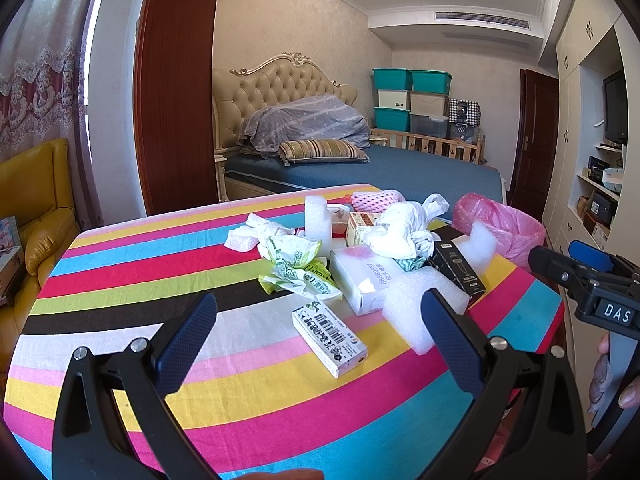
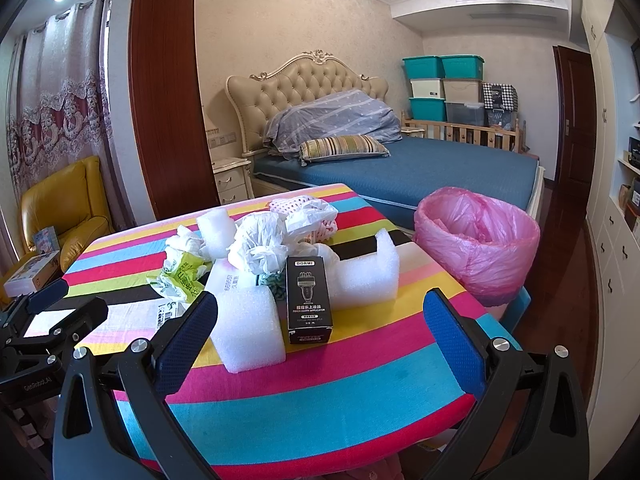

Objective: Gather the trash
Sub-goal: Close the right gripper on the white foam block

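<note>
A heap of trash is seen spread over a striped counter [image 2: 360, 380], with the task judged barely begun. Both grippers are held spread and empty at the counter's near edge: the left gripper [image 1: 320, 336] is aimed at a barcoded white carton [image 1: 330, 336], the right gripper [image 2: 320, 332] at a black DORMI box [image 2: 309, 300] and a white foam block [image 2: 248, 328] just beside it. Behind the black box, crumpled white plastic bags [image 2: 264, 244], a green-printed wrapper [image 2: 180, 276], a second foam piece [image 2: 368, 280] and a pink-and-white carton [image 1: 362, 280] are left uncollected. A bin lined with a pink bag [image 2: 476, 248] is stood beyond the counter's right edge, near the black box; pale scraps can be made out inside, though what they are cannot be told. The items at the back of the heap are partly covered by the bags, and the bin's base is cut off by the counter.
</note>
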`<state>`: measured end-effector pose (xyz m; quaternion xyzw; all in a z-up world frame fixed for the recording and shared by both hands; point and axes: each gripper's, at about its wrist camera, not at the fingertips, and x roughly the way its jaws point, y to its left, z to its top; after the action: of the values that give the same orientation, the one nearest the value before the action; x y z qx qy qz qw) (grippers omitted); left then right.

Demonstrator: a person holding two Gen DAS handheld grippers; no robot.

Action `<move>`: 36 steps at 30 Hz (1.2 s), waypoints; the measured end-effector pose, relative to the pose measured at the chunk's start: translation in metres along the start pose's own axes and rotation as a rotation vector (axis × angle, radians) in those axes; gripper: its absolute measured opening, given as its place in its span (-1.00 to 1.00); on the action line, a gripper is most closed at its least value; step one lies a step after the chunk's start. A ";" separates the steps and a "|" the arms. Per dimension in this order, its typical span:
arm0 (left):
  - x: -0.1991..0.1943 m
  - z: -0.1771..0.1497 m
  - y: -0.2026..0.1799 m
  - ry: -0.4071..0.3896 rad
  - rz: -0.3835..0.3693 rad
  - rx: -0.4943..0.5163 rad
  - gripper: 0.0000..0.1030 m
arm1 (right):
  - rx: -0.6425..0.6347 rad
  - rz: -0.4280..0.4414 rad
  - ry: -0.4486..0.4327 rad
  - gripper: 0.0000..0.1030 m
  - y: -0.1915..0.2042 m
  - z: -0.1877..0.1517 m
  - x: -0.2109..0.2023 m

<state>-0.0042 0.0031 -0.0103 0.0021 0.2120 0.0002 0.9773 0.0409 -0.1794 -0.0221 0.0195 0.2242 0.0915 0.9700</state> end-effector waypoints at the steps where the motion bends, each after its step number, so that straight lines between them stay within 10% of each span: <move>1: 0.000 -0.001 0.001 0.002 0.001 -0.003 0.92 | -0.003 0.001 0.004 0.87 0.001 -0.001 0.002; 18: 0.046 -0.018 0.029 0.218 0.035 -0.089 0.91 | 0.028 0.053 0.122 0.85 -0.024 0.001 0.055; 22: 0.060 -0.026 0.027 0.296 0.023 -0.096 0.90 | 0.010 0.149 0.171 0.56 -0.015 -0.004 0.071; 36: 0.041 -0.029 0.048 0.261 0.134 -0.095 0.91 | -0.167 0.293 0.261 0.35 0.054 -0.017 0.098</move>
<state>0.0208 0.0510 -0.0538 -0.0298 0.3366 0.0758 0.9381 0.1109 -0.1079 -0.0754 -0.0404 0.3342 0.2514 0.9075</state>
